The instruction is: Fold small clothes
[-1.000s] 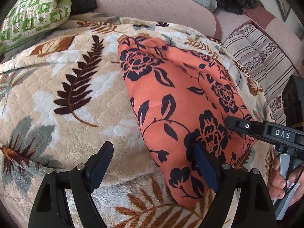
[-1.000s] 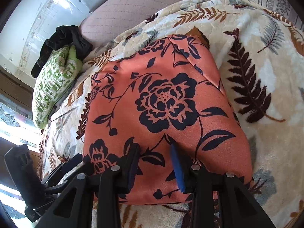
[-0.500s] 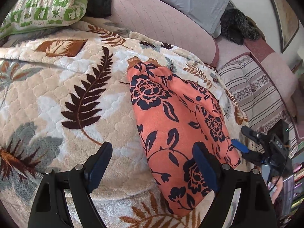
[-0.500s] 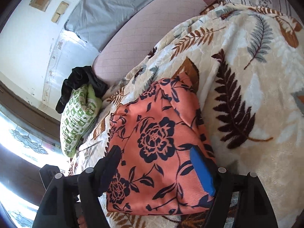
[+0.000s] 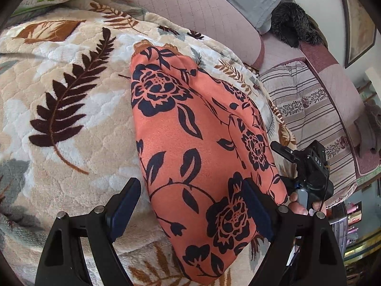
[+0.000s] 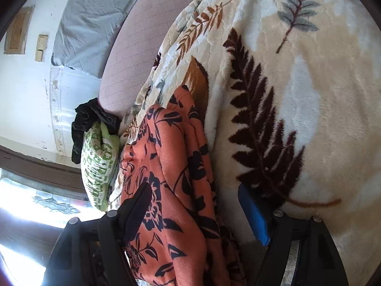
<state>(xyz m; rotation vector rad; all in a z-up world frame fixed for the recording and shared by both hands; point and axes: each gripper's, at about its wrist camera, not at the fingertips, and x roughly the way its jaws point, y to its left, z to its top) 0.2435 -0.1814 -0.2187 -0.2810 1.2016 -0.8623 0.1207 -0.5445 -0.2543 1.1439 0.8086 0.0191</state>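
Your left gripper [image 5: 190,211] is spread wide, holding nothing, its fingers straddling the near end of the orange flowered garment [image 5: 197,147]. That garment lies folded in a long strip on the leaf-print blanket [image 5: 71,109]. Your right gripper [image 6: 197,214] is wide too, empty, tilted over the garment's edge, one finger above the cloth, the blue-padded one over the blanket. From the left view it sits just beside the garment's right edge. A green pillow [image 6: 98,164] rests beyond.
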